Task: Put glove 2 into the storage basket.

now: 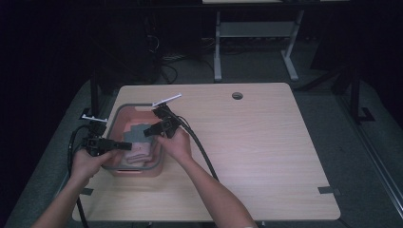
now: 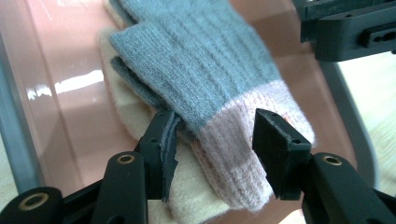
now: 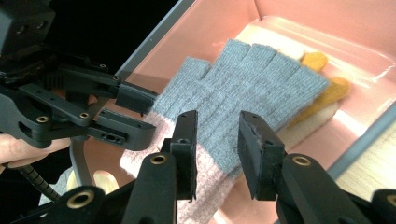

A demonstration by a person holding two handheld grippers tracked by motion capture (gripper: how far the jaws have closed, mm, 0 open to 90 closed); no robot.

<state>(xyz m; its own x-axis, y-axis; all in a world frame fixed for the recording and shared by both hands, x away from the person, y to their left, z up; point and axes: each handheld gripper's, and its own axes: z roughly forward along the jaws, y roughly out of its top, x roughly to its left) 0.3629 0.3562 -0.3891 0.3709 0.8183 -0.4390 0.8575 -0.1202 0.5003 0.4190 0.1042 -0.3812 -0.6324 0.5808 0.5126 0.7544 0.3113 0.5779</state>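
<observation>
A grey knit glove (image 1: 135, 134) with a pink cuff lies in a pink basket (image 1: 138, 172) at the table's left, on top of a cream glove (image 2: 135, 121) with yellow fingertips (image 3: 327, 93). My left gripper (image 2: 215, 140) stands open at the basket's near left, its jaws on either side of the pink cuff without pressing it. My right gripper (image 3: 217, 140) is open over the basket's right side, just above the grey glove (image 3: 252, 84), with nothing between its pads. The two grippers face each other closely, left gripper (image 3: 144, 116) and right gripper (image 2: 336, 23).
The basket has a grey rim (image 2: 14, 130) and glossy pink walls (image 3: 303, 14). A wooden table (image 1: 261, 142) stretches to the right, with a round cable hole (image 1: 237, 95) at its back. Black cables (image 1: 202, 152) trail from both grippers.
</observation>
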